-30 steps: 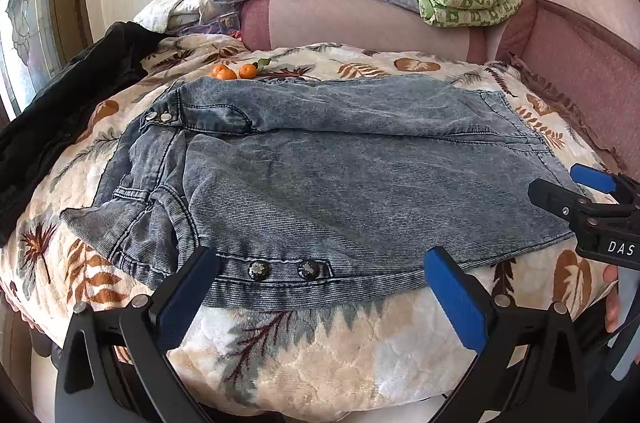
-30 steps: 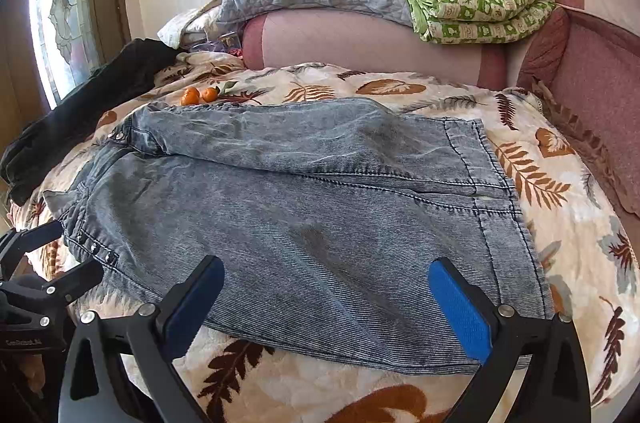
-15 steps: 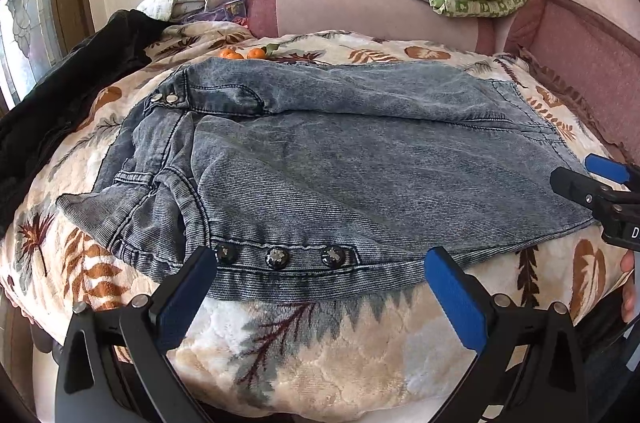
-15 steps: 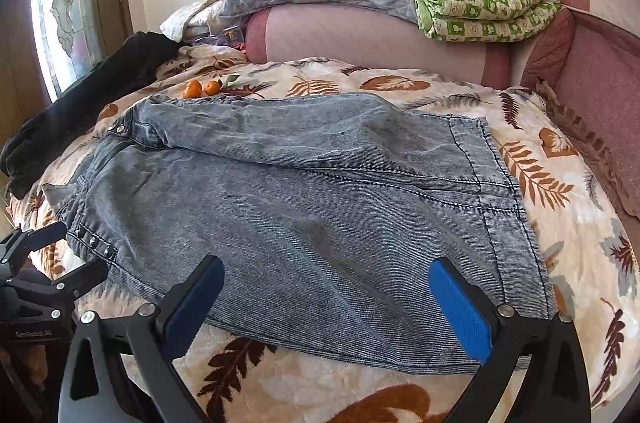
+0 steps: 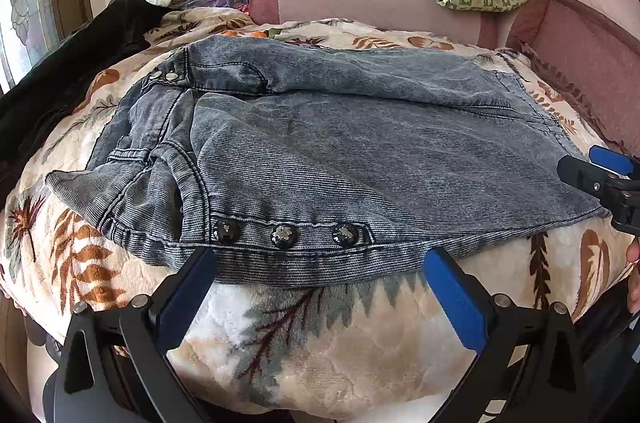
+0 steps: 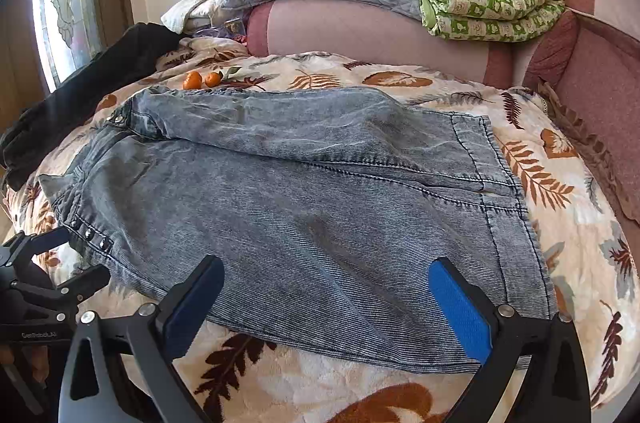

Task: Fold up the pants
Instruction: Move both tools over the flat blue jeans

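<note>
Moved my left gripper [image 5: 320, 287] closer to the pants [image 5: 340, 159] waistband; right gripper [image 6: 326, 297] too, both jaws apart, empty.

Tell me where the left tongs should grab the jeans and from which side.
Grip the near waistband edge of the jeans, just below the three buttons, coming in from the near side. That thick hem lies flat at the blanket's front, between the open left tongs.

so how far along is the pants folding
Done: the jeans lie folded into a short stack on the leaf-print blanket. In hand: nothing; left gripper and right gripper hover open at the near edge. Left: probably another fold.
</note>
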Tool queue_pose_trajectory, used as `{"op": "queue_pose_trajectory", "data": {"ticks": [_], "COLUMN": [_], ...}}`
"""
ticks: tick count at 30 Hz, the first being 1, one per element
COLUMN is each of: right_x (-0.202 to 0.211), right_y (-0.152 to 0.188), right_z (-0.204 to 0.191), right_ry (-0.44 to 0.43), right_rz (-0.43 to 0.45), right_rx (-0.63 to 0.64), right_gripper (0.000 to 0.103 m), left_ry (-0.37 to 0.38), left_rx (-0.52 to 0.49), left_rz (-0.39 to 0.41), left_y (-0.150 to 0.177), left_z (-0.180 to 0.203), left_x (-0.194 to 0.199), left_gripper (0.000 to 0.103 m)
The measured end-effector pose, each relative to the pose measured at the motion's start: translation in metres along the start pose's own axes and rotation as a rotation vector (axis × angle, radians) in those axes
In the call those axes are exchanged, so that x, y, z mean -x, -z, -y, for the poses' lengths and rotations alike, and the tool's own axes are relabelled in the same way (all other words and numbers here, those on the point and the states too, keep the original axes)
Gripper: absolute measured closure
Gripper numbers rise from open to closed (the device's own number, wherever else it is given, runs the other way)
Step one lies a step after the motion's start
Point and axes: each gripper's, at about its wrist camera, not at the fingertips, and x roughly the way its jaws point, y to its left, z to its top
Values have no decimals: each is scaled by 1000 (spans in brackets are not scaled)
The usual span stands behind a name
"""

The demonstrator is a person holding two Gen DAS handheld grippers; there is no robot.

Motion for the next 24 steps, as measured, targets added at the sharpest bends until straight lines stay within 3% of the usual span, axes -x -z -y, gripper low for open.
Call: {"op": "queue_pose_trajectory", "data": {"ticks": [24], "right_x": [0], "right_y": [3], "right_z": [0], "right_ry": [6], "right_rz": [-4], "right_rx": [8], "right_gripper": [0], "left_ry": [19], "left_rx": [41], "left_rz": [-33], "left_y": [5], "left_z": [0], "left_x": [-4], "left_gripper": [0]}}
